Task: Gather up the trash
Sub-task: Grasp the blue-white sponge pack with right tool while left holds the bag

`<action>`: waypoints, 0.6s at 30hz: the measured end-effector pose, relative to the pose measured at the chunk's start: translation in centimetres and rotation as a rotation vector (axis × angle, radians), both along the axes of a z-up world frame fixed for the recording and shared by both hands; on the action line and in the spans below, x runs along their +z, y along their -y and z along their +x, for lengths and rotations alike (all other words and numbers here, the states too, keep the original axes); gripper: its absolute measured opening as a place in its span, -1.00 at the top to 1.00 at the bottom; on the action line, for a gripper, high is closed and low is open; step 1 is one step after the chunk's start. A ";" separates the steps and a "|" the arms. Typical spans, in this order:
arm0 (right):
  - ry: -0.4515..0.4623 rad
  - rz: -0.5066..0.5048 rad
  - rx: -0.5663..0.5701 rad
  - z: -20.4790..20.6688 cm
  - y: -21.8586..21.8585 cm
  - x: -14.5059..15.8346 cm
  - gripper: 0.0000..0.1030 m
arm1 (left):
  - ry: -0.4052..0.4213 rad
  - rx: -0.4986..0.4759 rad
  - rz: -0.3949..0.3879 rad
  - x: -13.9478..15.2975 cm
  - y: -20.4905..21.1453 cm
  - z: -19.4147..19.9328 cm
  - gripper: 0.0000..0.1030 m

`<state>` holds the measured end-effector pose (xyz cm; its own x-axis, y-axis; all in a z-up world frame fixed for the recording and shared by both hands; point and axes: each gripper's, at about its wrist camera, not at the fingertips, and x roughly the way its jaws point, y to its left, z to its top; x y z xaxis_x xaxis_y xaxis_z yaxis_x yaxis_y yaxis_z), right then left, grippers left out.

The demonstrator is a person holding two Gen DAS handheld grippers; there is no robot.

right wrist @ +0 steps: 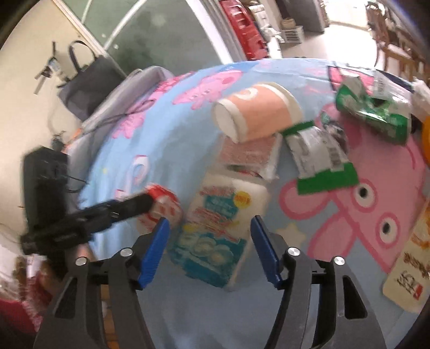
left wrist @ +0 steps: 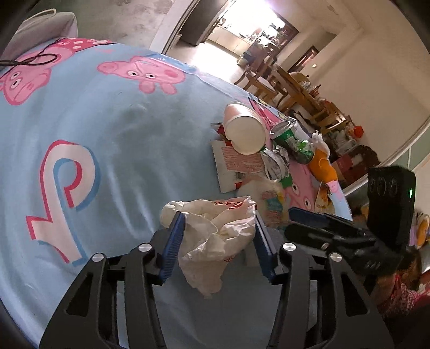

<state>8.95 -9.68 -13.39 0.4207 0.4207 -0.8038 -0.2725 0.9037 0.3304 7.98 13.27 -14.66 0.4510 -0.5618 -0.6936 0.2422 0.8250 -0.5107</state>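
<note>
Where the blue cartoon-print sheet (left wrist: 113, 128) spreads over the bed, its left half lies bare, giving wide room to move on that side; a thin black cord (left wrist: 32, 60) loops only at the far left corner by a grey cushion (left wrist: 40, 24). Nearer the middle, the left hand-held gripper (left wrist: 219, 228) straddles a crumpled white plastic bag (left wrist: 215, 236); the blue pads sit against the bag's two sides, though whether they actually press it I cannot tell. Just beyond and to the right the trash crowds together: a pink paper cup (left wrist: 243, 128) on its side resting on a red-and-white wrapper (left wrist: 239, 163), a crushed green can (left wrist: 293, 142) beside it, a silver-and-green foil wrapper (left wrist: 276, 163) between them, and an orange object (left wrist: 322, 167) near the bed's right edge, where the sheet drops off toward the room with wooden chairs (left wrist: 290, 86).

From the right wrist view, the right hand-held gripper (right wrist: 209, 239) stands wide apart with nothing pressed, its blue pads on either side of a white-and-teal tissue pack (right wrist: 217, 228) lying flat on the sheet. At far right a printed paper bag (right wrist: 411, 271) lies by the bed's edge.
</note>
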 end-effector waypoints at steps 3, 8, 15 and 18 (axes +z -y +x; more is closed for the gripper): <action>0.057 -0.073 0.013 -1.5 -1.1 -0.1 -0.44 | 0.002 0.020 0.035 0.4 0.2 -0.3 -0.24; 0.072 -0.122 0.042 -2.4 -2.7 -1.2 -0.55 | -0.002 0.041 0.025 0.6 0.1 -0.7 -0.45; 0.071 -0.152 0.026 -1.7 -2.5 -2.3 -0.27 | 0.025 0.026 0.136 -0.3 1.7 -0.7 -0.06; 0.096 -0.109 0.018 -2.9 -1.3 -0.7 -0.17 | 0.029 0.018 0.093 0.9 1.5 -1.0 0.10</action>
<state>6.07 -8.41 -14.13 0.4910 0.3415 -0.8014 -0.3144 0.9274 0.2025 6.96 11.72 -13.80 0.4810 -0.4871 -0.7289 0.2409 0.8729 -0.4243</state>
